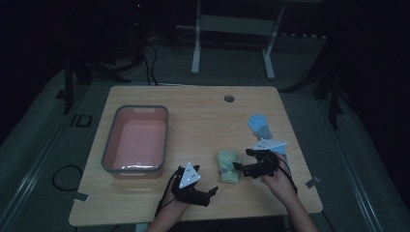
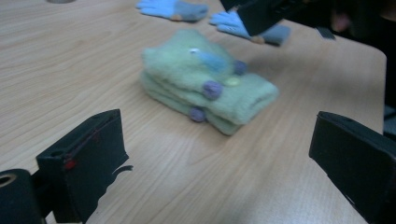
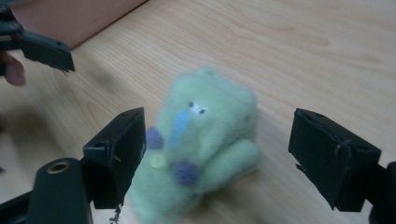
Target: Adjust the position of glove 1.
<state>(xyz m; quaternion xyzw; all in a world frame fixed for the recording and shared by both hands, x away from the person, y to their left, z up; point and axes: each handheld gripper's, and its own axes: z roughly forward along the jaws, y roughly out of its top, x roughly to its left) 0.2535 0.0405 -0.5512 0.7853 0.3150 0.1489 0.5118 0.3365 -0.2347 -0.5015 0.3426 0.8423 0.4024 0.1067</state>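
Item 1: folded green gloves (image 1: 228,166) lay on the table (image 1: 203,116), just left of my right tool (image 1: 243,166), spread, nothing pinched; left tool (image 1: 210,193) spread, farther off.

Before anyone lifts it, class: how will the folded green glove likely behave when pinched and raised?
The green glove looks fleecy and soft, so it would probably sag and unfold. It seems light. Its fuzzy surface likely grips well, and lying flat on the table it should not roll.

A wooden table (image 1: 193,121) carries a pink tub (image 1: 136,139) at the left, folded green gloves (image 1: 228,166) near the middle and blue gloves (image 1: 259,124) at the right. A round hole (image 1: 229,98) sits near the far edge.
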